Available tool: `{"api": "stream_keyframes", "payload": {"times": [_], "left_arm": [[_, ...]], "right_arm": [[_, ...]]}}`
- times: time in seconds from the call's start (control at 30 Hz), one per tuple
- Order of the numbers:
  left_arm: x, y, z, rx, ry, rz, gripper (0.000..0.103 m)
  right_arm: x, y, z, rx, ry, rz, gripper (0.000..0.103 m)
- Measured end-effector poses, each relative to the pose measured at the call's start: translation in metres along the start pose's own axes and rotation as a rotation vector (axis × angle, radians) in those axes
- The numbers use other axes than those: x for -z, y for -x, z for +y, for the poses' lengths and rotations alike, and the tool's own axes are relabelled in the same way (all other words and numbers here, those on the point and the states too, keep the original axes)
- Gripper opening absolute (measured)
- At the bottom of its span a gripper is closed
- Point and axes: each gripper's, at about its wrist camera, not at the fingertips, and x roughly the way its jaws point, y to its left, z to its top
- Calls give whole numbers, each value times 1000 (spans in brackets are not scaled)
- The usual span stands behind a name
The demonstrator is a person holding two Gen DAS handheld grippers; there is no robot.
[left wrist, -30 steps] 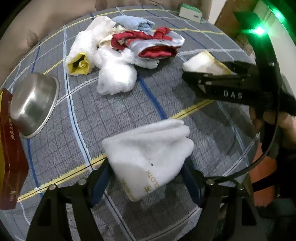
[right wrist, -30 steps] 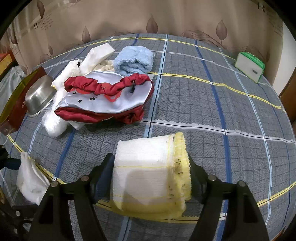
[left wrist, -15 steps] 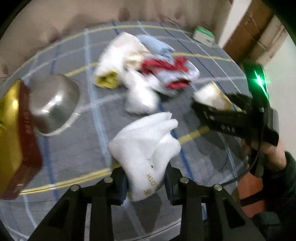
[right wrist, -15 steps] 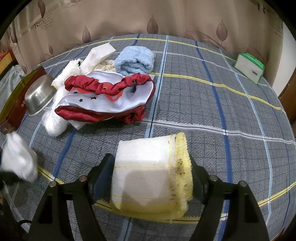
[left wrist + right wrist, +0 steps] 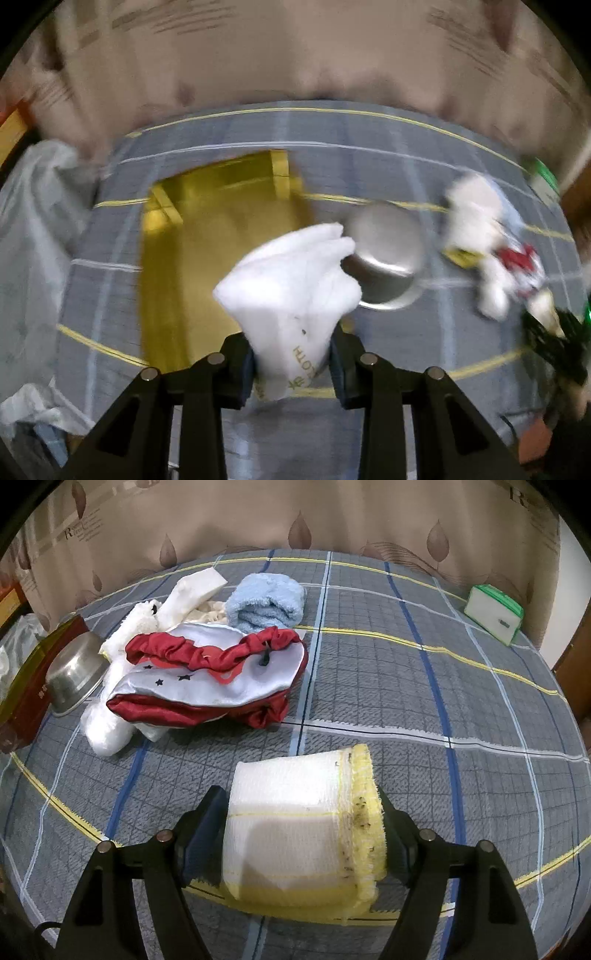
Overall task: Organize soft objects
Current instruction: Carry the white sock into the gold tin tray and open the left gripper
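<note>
The left hand-held gripper (image 5: 291,363) was seen closed on a crumpled white fleece cloth with gold lettering (image 5: 291,291), which was pinched at its lower end between the two fingers and held up off the grey plaid-covered bed (image 5: 388,155). The left wrist view was motion-blurred. Behind the cloth an open gold-lined rectangular box (image 5: 207,258) was seen, with an overturned round steel bowl (image 5: 386,258) just beside it on the right.

The right hand-held gripper (image 5: 304,834) was seen partly closed around a folded white gauze towel with a yellow border (image 5: 299,827), both fingers pressed against its sides; the towel lay low over the bed cover. Farther back a heap of soft items was recorded: a red and silver satin garment with black stars (image 5: 210,675), a rolled light blue terry towel (image 5: 266,600) and white plush pieces (image 5: 133,631) touching it. A white box with a green lid (image 5: 493,613) lay well apart, near the far right edge.
</note>
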Motion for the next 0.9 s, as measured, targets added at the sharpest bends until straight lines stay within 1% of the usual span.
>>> {"api": "stream_keyframes", "payload": {"times": [0.07, 0.17, 0.23, 0.3, 0.37, 0.4, 0.43, 0.5, 0.53, 0.57, 0.63, 0.67, 0.73, 0.83, 0.9], "left_arm": [[-8, -8, 33, -49, 50, 12, 33], [-13, -28, 63, -81, 99, 47, 34], [-14, -41, 71, -68, 98, 70, 34], [-15, -50, 75, -77, 102, 76, 34], [-19, -61, 78, -74, 93, 87, 35], [-20, -67, 76, -77, 92, 91, 36], [-22, -73, 76, -82, 90, 98, 39], [-26, -84, 73, -87, 75, 116, 40], [-26, -90, 74, -103, 80, 120, 40], [-26, -93, 74, -106, 82, 125, 43], [-27, -96, 74, -87, 95, 122, 45], [-28, -98, 75, -82, 102, 121, 51], [-28, -97, 78, -71, 113, 122, 56], [-29, -96, 77, -40, 111, 130, 61], [-30, -95, 78, -36, 112, 116, 64]], "right_arm": [[0, 0, 0, 7, -1, -1, 74], [-1, -1, 1, 14, -8, -1, 74], [-1, -1, 1, 18, -17, 2, 73], [-1, 0, 2, 27, -20, 1, 72], [-2, -1, 2, 35, -34, 3, 66], [-2, 0, 2, 37, -37, 3, 65], [-4, 0, 2, 39, -37, 3, 65], [-4, 2, 4, 47, -38, -2, 64], [-5, 2, 4, 51, -39, -1, 64], [-4, 2, 4, 54, -38, 0, 63], [-4, 5, 5, 62, -37, -5, 63], [-4, 7, 5, 75, -34, -9, 63], [-5, 14, 6, 89, -25, -11, 63], [-6, 29, 11, 76, -6, -21, 63], [-7, 41, 20, 72, 25, -35, 63]]}}
